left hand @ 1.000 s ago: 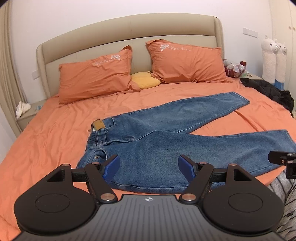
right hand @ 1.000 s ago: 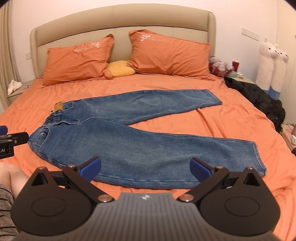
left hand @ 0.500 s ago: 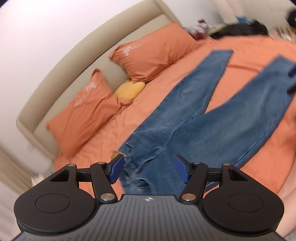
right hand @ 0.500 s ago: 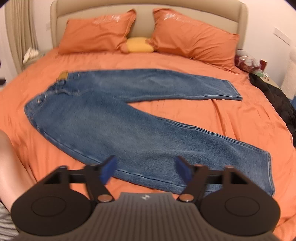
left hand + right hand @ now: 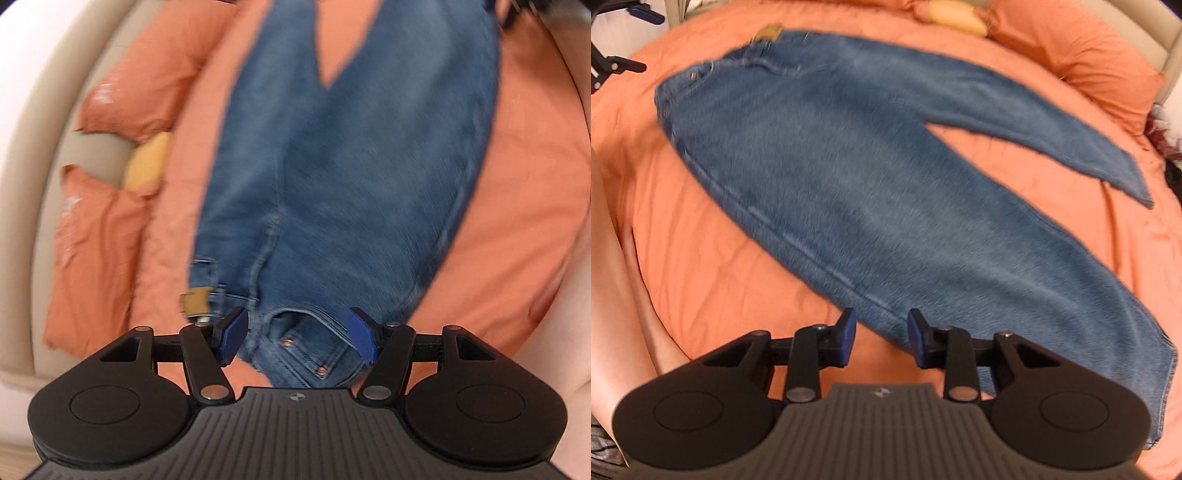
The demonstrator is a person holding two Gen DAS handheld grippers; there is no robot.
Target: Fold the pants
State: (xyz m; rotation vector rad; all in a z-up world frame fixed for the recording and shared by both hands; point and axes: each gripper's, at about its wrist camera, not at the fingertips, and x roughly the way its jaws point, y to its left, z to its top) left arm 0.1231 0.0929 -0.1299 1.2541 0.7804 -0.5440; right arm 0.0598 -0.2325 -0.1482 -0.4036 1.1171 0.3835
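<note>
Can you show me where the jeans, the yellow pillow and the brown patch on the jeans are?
jeans (image 5: pixel 871 192): right wrist view, on the near leg.
yellow pillow (image 5: pixel 146 162): left wrist view, its middle.
brown patch (image 5: pixel 195 300): left wrist view, at the waistband.

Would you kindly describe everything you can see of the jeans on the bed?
The jeans are mid-blue denim, lying flat and unfolded on the orange bedsheet, legs spread in a V. The waist end shows a tan patch, copper rivets and a front pocket. The left gripper is open at the waistband; the right gripper is open at the near leg's lower edge. Whether either touches the cloth cannot be told.
</note>
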